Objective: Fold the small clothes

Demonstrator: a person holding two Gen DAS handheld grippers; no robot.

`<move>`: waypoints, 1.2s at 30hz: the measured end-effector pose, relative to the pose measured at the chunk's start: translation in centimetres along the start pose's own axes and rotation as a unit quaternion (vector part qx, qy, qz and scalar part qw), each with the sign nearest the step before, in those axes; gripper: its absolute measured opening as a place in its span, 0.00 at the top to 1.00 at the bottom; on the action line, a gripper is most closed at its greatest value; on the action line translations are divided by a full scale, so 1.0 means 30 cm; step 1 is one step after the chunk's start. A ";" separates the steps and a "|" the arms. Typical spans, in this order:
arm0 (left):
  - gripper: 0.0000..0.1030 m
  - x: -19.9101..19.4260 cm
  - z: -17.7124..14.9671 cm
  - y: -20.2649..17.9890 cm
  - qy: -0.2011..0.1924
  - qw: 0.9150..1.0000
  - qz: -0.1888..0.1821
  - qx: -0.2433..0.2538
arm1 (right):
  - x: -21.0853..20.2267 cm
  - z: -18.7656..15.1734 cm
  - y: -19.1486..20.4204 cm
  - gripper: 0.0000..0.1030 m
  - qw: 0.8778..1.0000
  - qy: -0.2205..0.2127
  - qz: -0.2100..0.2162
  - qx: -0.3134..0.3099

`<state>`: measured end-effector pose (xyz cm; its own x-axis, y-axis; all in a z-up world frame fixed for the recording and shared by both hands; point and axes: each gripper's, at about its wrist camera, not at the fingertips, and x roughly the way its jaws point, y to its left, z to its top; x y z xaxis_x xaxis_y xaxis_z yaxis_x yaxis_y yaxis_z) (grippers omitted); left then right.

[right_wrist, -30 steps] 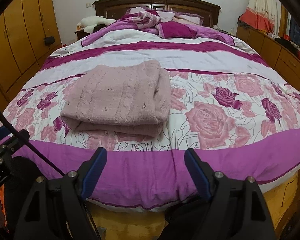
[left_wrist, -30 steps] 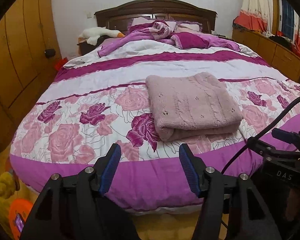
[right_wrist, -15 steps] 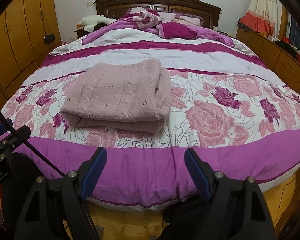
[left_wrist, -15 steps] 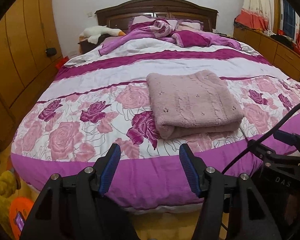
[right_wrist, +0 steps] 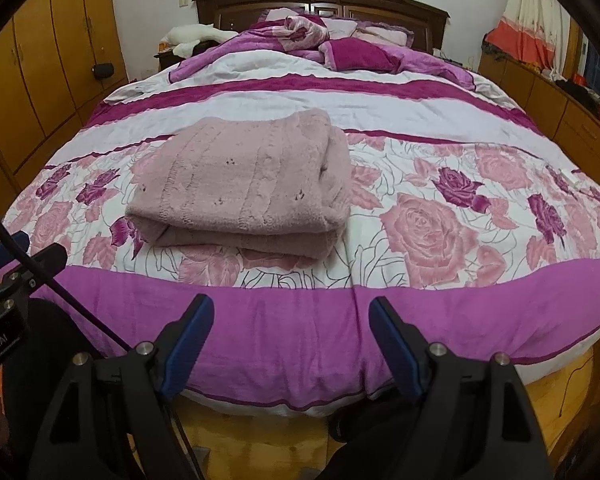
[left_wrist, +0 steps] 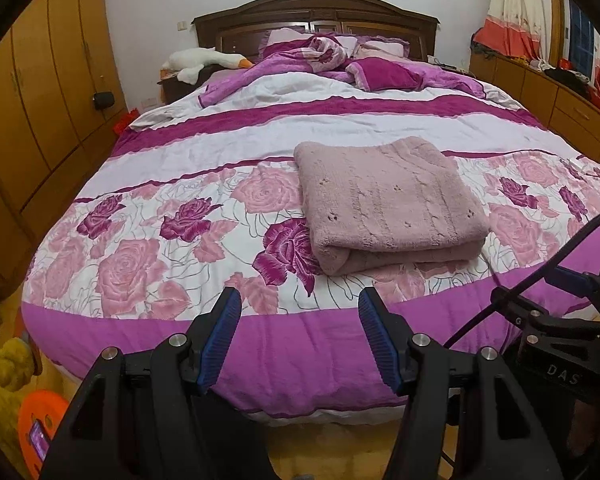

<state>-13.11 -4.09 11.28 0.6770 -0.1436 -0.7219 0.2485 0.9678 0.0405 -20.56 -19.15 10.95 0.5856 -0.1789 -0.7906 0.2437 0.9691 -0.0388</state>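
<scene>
A dusty-pink knitted sweater (left_wrist: 384, 204) lies folded into a thick rectangle on the rose-patterned bedspread (left_wrist: 140, 256), near the foot of the bed; it also shows in the right wrist view (right_wrist: 244, 192). My left gripper (left_wrist: 300, 300) is open and empty, held off the foot of the bed, short of the sweater. My right gripper (right_wrist: 291, 308) is open and empty, also off the bed's foot edge, with the sweater ahead to its left. The right gripper's body (left_wrist: 560, 320) shows at the right edge of the left wrist view.
A rumpled quilt and pillows (left_wrist: 340, 60) lie by the dark headboard (left_wrist: 316, 4). A white plush goose (left_wrist: 204, 62) sits at the far left. Wooden wardrobes (left_wrist: 48, 80) line the left, low cabinets (left_wrist: 540, 92) the right. A yellow plush toy (left_wrist: 0, 384) sits on the floor.
Both grippers have drawn back and risen slightly from the bed, so the sweater looks a little farther away. The sweater has not moved and the jaws stay open.
</scene>
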 end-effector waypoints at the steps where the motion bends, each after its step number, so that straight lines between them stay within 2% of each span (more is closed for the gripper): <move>1: 0.62 0.000 0.001 0.000 0.000 1.000 -0.001 0.000 | 0.001 0.000 -0.001 0.20 1.000 0.000 -0.001 0.001; 18: 0.62 -0.010 -0.001 0.010 -0.011 1.000 0.012 0.000 | -0.004 -0.004 -0.007 0.20 1.000 0.001 -0.001 0.002; 27: 0.62 0.001 0.000 0.007 0.001 1.000 0.000 -0.001 | 0.008 -0.015 0.009 0.20 1.000 0.007 -0.001 -0.005; 36: 0.62 -0.013 -0.005 -0.023 -0.009 1.000 -0.001 0.019 | 0.016 -0.009 -0.006 0.20 1.000 0.009 0.005 -0.004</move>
<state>-13.64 -4.65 11.42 0.6886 -0.1496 -0.7095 0.2751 0.9592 0.0648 -20.52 -19.36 10.41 0.5743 -0.1655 -0.8018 0.2305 0.9724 -0.0356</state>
